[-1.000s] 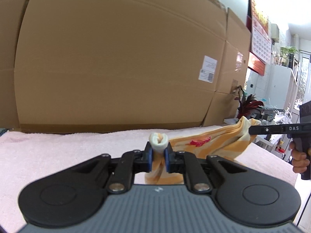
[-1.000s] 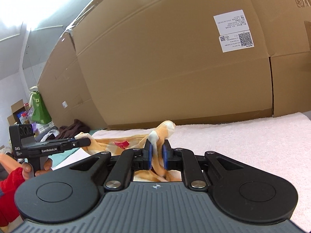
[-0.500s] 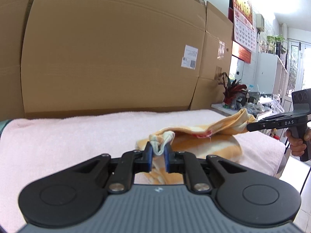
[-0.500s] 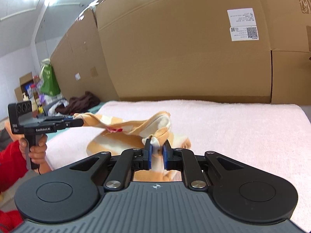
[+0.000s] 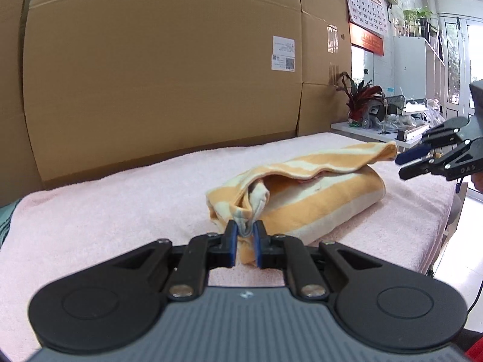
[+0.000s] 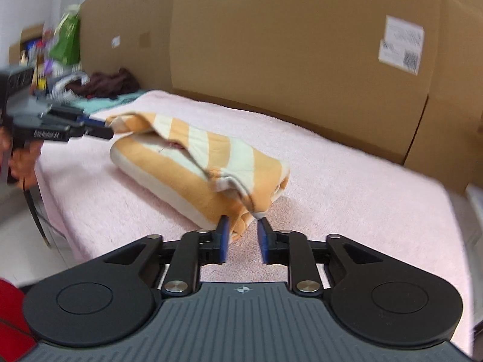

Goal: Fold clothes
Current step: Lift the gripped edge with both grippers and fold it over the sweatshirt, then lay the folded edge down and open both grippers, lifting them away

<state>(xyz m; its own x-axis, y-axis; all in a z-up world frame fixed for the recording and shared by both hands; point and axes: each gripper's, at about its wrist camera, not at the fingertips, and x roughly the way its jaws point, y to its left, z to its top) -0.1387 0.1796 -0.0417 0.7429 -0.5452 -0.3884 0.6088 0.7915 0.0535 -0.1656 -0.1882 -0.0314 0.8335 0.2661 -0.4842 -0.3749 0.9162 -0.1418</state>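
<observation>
On pink towel [image 5: 105, 199], folded striped garment [image 5: 317, 193] — corner pinched by left gripper [image 5: 244, 235], right gripper [image 6: 241, 235] agape — inner layers hidden

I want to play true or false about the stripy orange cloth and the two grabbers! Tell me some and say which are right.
1. The striped cloth lies on a pink towel. True.
2. The left gripper pinches a bit of the cloth. True.
3. The right gripper is squeezed shut on the cloth. False: its jaws stand apart, with the cloth's corner just ahead of them.
4. The wall behind the towel is blue tiles. False: it is brown cardboard.
5. The cloth is spread out flat in one layer. False: it is doubled over, with its top layer loose.
</observation>
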